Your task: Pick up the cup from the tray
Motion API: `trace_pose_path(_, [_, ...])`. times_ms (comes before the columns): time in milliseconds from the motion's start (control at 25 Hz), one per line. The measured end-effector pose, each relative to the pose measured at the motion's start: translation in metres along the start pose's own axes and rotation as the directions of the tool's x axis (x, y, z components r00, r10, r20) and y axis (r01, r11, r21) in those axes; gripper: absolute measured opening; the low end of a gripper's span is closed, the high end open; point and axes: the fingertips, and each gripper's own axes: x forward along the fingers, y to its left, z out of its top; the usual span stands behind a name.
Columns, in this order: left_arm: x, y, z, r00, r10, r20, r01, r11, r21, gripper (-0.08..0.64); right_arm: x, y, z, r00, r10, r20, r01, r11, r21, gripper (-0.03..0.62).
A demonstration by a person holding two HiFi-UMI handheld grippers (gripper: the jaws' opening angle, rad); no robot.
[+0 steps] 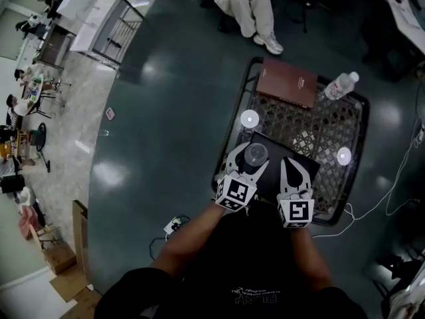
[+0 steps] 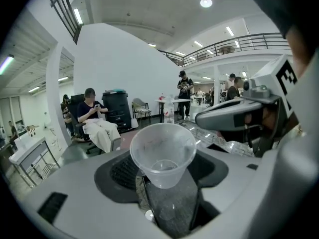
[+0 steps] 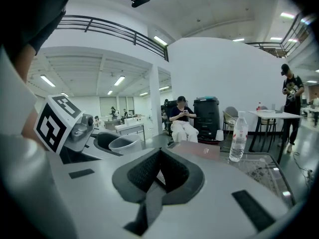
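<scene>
A clear plastic cup point(image 1: 255, 153) sits upright between the jaws of my left gripper point(image 1: 250, 158), which is shut on it. It is over the near left corner of a black tray point(image 1: 282, 151). In the left gripper view the cup point(image 2: 163, 153) fills the middle, empty, with the dark jaw pads against its sides. My right gripper point(image 1: 295, 177) is just to the right over the same tray, shut with nothing in it. In the right gripper view its pads point(image 3: 158, 175) meet, and the cup point(image 3: 123, 144) shows at the left.
The tray lies on a black wire-mesh table point(image 1: 319, 121). On the mesh are a brown book point(image 1: 287, 82), a water bottle point(image 1: 340, 85) and two white discs point(image 1: 250, 118) point(image 1: 343, 155). A seated person point(image 1: 255, 12) is beyond the table. A white cable point(image 1: 392, 185) trails on the floor at right.
</scene>
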Motion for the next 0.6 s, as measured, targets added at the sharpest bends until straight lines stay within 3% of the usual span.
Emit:
trace_pose_path(240, [-0.033, 0.000, 0.024, 0.998, 0.024, 0.055, -0.023, 1.000, -0.013, 0.299, -0.016, 0.013, 0.037, 0.997, 0.012, 0.078, -0.007, 0.998, -0.067, 0.008])
trace_pose_path(600, [-0.077, 0.007, 0.048, 0.993, 0.034, 0.115, -0.033, 0.999, -0.009, 0.296, -0.035, 0.024, 0.064, 0.993, 0.008, 0.119, 0.008, 0.991, -0.131, 0.008])
